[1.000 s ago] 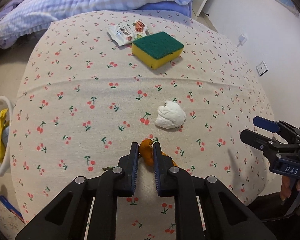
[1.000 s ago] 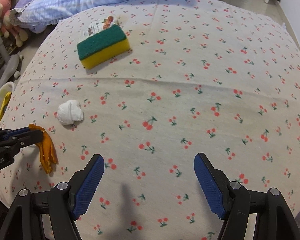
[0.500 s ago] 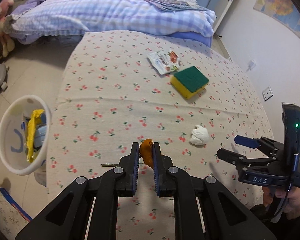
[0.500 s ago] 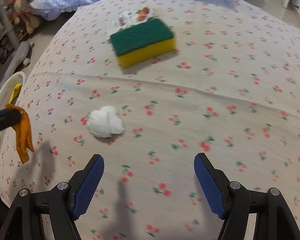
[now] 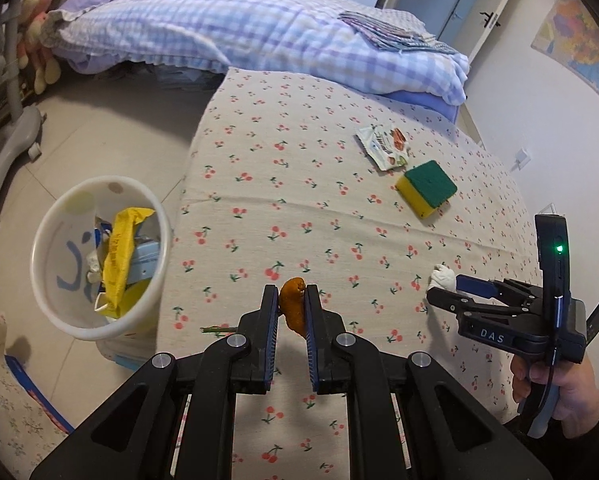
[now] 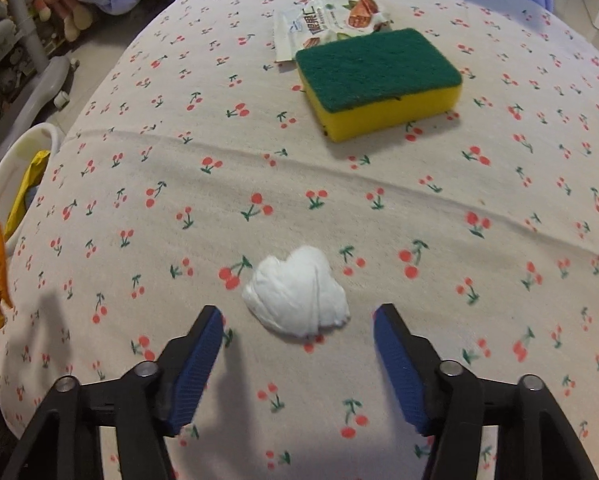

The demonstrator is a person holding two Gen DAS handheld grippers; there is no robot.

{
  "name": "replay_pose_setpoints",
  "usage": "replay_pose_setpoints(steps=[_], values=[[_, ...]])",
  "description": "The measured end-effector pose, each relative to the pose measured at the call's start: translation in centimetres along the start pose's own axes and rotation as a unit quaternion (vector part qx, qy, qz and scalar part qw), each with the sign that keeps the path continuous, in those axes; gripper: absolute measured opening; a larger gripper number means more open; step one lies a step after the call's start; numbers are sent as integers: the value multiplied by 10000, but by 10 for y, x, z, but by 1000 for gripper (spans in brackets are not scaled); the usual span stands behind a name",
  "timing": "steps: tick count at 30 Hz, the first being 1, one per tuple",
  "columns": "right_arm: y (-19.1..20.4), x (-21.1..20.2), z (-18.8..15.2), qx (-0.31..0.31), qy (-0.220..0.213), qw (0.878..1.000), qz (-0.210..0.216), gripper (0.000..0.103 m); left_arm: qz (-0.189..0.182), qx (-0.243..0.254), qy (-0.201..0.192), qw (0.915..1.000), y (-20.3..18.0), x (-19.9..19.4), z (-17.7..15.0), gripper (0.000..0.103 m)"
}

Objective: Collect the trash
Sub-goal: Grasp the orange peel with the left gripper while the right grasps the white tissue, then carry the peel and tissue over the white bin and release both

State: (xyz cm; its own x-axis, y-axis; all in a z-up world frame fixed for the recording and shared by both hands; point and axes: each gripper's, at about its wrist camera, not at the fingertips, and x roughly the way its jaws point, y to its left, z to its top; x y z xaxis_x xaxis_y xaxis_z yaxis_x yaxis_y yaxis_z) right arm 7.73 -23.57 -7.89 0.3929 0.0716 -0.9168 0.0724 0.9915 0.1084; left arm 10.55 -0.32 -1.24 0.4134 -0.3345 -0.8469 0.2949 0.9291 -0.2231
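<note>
Left fingers pinch an orange peel above the desk; right fingers gape wide at a tissue wad.

The left gripper (image 5: 291,300) has its fingers closed on the orange peel (image 5: 292,309), which hangs between the pads, lifted off the cherry-print desk (image 5: 299,208). Off to their left, down on the floor, stands the white trash bin (image 5: 99,256) with a yellow wrapper inside. The right gripper (image 6: 298,328) is spread wide and holds nothing; the crumpled white tissue (image 6: 297,298) lies on the cloth between and just ahead of its fingertips. Farther ahead sit the green-and-yellow sponge (image 6: 379,80) and, touching its far edge, a snack wrapper (image 6: 327,20).
</note>
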Motion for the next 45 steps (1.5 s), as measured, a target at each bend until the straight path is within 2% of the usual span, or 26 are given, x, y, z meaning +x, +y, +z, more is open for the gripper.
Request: replay_pose_setpoints(steps=[3, 5, 8, 14, 23, 32, 38, 40, 41, 42, 44, 45], values=[[2, 3, 4, -6, 4, 10000, -51, 48, 26, -106, -24, 9999, 11, -3, 1, 13], [4, 4, 7, -69, -17, 9999, -94, 31, 51, -202, -51, 9998, 20, -6, 2, 13], [8, 3, 11, -93, -49, 9999, -115, 23, 77, -363, -104, 9993, 34, -11, 4, 13], [33, -8, 20, -177, -205, 9996, 103, 23, 316, -898, -400, 9946, 80, -28, 16, 13], [95, -21, 44, -532, -435, 9960, 576, 23, 848, -1516, -477, 9836, 150, -30, 24, 13], [156, -15, 63, -880, -477, 9909, 903, 23, 1115, -1679, -416, 9786, 190, -18, 28, 14], [187, -4, 71, -1091, -467, 9871, 1075, 23, 1034, -1635, -243, 9808, 201, -7, 30, 15], [195, -1, 72, -1127, -448, 9861, 1132, 23, 1017, -1676, -143, 9805, 203, -6, 30, 20], [201, 2, 74, -1146, -424, 9856, 1172, 23, 988, -1706, -99, 9803, 204, -7, 29, 35], [204, 4, 75, -1155, -410, 9853, 1192, 23, 984, -1742, -89, 9797, 204, -8, 28, 59], [213, 9, 77, -1187, -374, 9842, 1258, 23, 1108, -1810, -195, 9770, 208, -15, 24, 81], [217, 12, 78, -1207, -359, 9835, 1297, 23, 1173, -1804, -236, 9763, 208, -17, 23, 82]])
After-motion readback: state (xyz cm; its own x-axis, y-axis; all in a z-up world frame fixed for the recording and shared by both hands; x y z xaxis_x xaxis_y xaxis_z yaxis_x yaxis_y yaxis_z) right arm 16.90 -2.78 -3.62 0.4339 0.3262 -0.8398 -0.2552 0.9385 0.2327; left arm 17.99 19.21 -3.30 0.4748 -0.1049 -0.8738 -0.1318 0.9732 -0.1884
